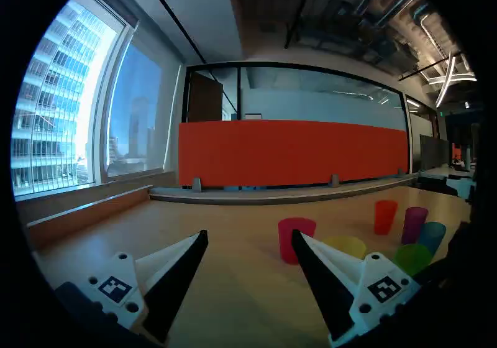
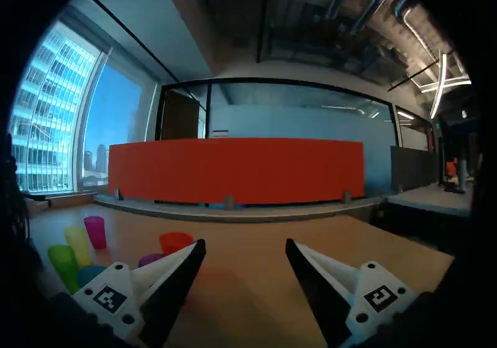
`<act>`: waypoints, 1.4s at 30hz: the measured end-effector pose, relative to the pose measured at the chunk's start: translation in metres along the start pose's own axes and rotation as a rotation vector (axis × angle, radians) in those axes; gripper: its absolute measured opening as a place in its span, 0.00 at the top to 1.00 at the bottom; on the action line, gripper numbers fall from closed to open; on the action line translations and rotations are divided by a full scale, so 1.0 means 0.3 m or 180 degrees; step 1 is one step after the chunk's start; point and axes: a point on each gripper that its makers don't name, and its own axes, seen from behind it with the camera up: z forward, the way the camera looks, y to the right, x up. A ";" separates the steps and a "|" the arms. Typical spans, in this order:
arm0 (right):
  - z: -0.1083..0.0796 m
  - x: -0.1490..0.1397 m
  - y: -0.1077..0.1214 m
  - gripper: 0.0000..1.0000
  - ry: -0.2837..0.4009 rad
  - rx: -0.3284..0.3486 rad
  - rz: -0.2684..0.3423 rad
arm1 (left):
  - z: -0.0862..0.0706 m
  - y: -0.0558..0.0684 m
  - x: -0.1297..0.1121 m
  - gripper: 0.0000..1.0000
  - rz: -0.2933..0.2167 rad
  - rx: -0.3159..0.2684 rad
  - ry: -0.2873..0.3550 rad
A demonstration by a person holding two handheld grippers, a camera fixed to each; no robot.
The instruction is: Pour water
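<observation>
White left tongs (image 1: 248, 239) and right tongs (image 2: 244, 248) are both gaping wide, and I am gripping nothing. Just past the left ones a pink cup (image 1: 296, 239) is standing on the wooden bench (image 1: 205, 214), with more coloured cups (image 1: 414, 224) crowding close. I am worrying that reaching for one bumps its neighbours over, and I cannot tell which is holding water.
</observation>
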 end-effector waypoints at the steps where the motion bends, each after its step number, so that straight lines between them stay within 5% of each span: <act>1: -0.001 -0.003 0.002 0.00 -0.0007 -0.0002 -0.0007 | 0.000 0.000 0.000 0.00 0.0000 0.0000 0.0000; 42: -0.004 -0.036 0.007 0.00 -0.0138 -0.0037 0.0016 | 0.003 -0.001 -0.001 0.00 -0.0002 -0.0001 -0.0001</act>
